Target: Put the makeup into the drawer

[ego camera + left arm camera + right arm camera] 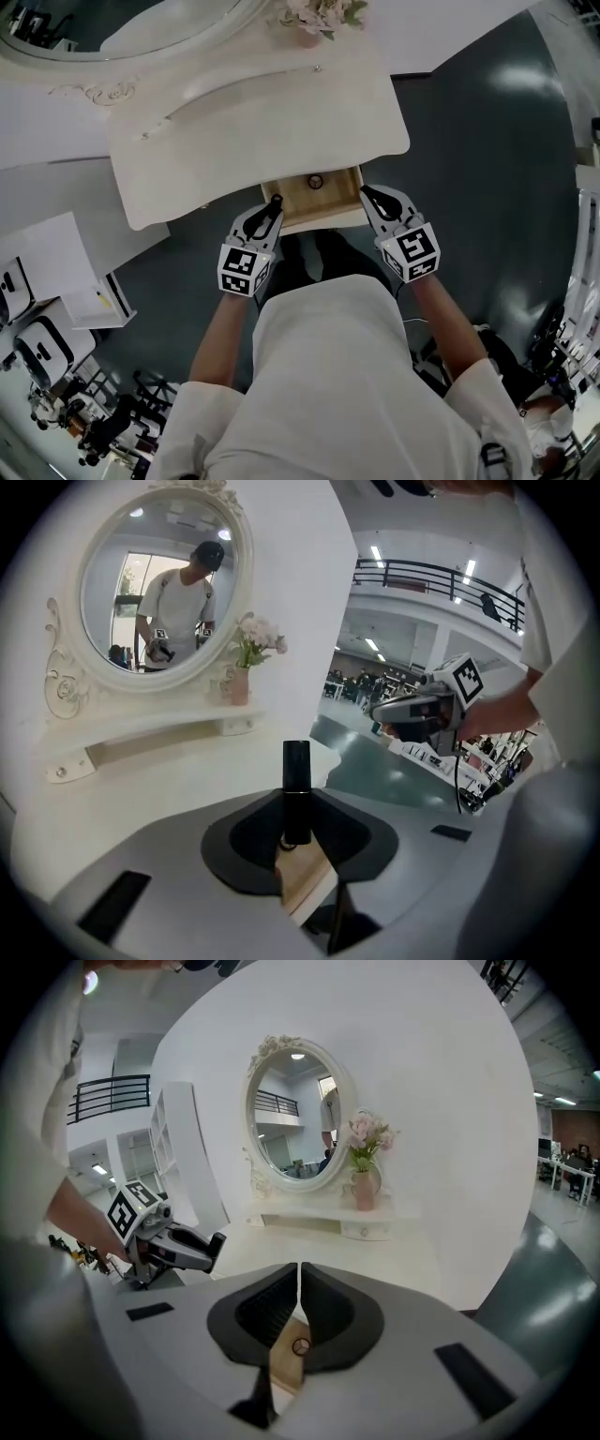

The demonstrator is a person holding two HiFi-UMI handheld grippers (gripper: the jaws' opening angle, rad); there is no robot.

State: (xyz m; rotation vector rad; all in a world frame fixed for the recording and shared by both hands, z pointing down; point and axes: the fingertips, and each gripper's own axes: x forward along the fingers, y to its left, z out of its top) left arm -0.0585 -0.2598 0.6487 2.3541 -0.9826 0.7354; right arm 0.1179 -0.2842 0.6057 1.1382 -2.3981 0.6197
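A black lipstick tube [296, 772] stands upright between the jaws of my left gripper [297, 819], which is shut on it. In the head view the left gripper [274, 202] hangs at the left front corner of the open wooden drawer [336, 201] of the white vanity table [253, 112]. My right gripper [367, 193] is at the drawer's right front corner. Its jaws [299, 1283] are shut with nothing between them. A small round ring-like thing [315, 181] lies on the drawer's floor. The right gripper view shows the tube [217, 1243] at the left gripper's tip.
An oval mirror [164, 583] and a pink vase of flowers [364, 1185] stand at the back of the vanity, above a low white shelf [159, 738]. White furniture [56, 281] stands on the dark floor to the left. The person's body fills the near side.
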